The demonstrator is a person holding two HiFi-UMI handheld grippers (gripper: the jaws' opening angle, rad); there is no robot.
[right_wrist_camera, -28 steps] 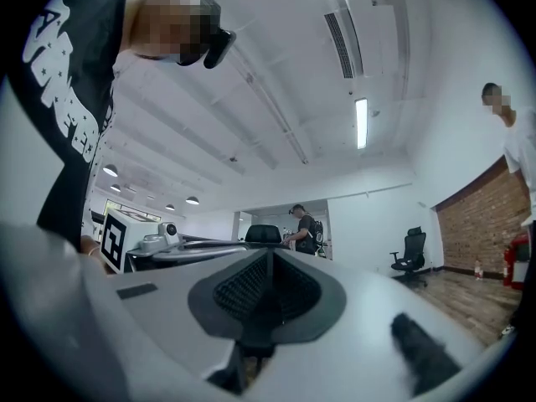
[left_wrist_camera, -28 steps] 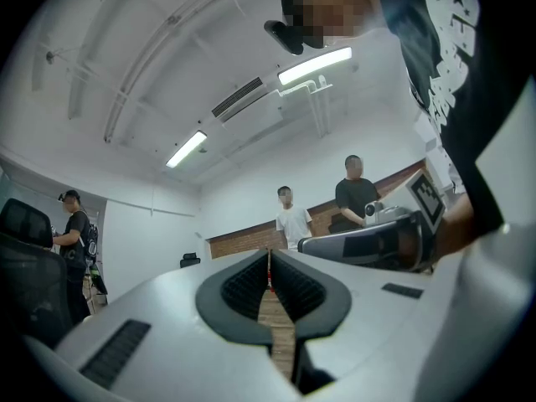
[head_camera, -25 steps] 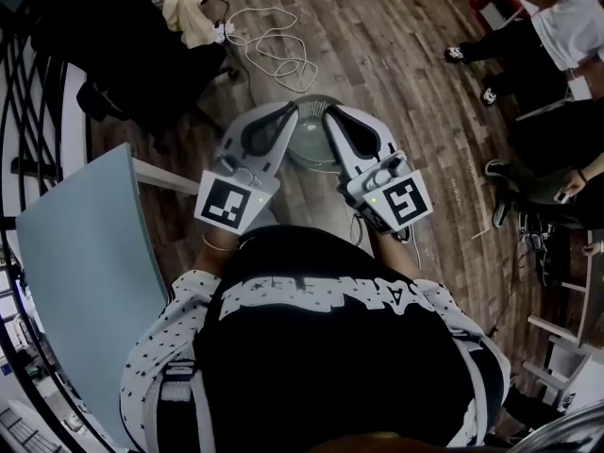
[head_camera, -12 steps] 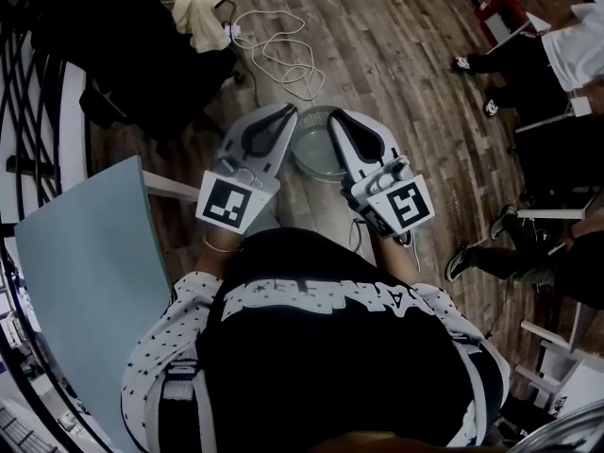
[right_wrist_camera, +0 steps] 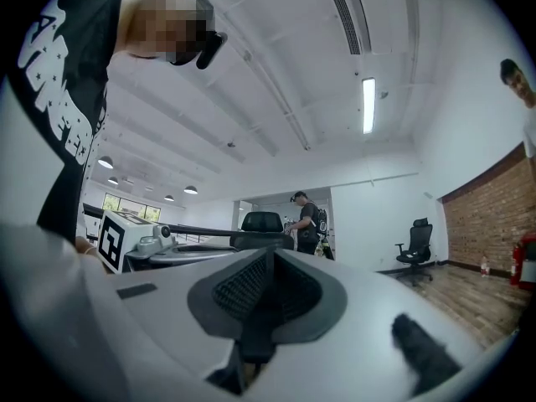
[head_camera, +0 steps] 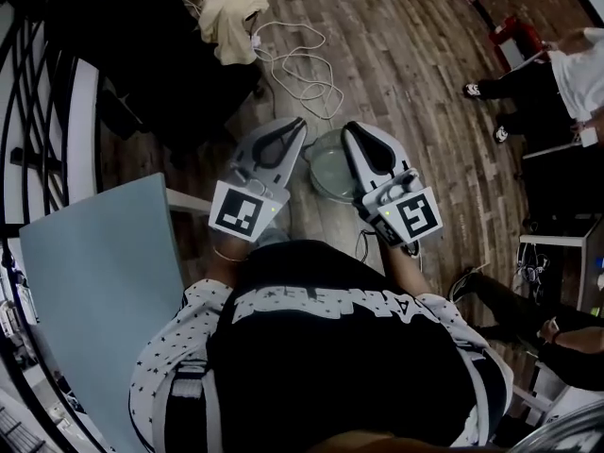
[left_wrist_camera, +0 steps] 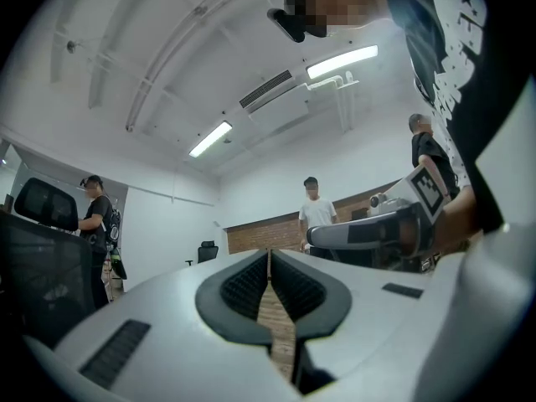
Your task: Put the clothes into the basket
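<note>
Left gripper (head_camera: 298, 124) and right gripper (head_camera: 350, 130): fingers of each pressed together, nothing between them. The round basket (head_camera: 328, 174) shows between the two grippers. The cream garment (head_camera: 231, 12) lies far left, well apart from both.

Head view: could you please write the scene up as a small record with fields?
left gripper: shut, empty
right gripper: shut, empty
basket: round, grey, seen between the two grippers; no clothes visible inside
cloth: cream, lying on dark furniture, apart from the basket
cable: white, loose on the wood floor
</note>
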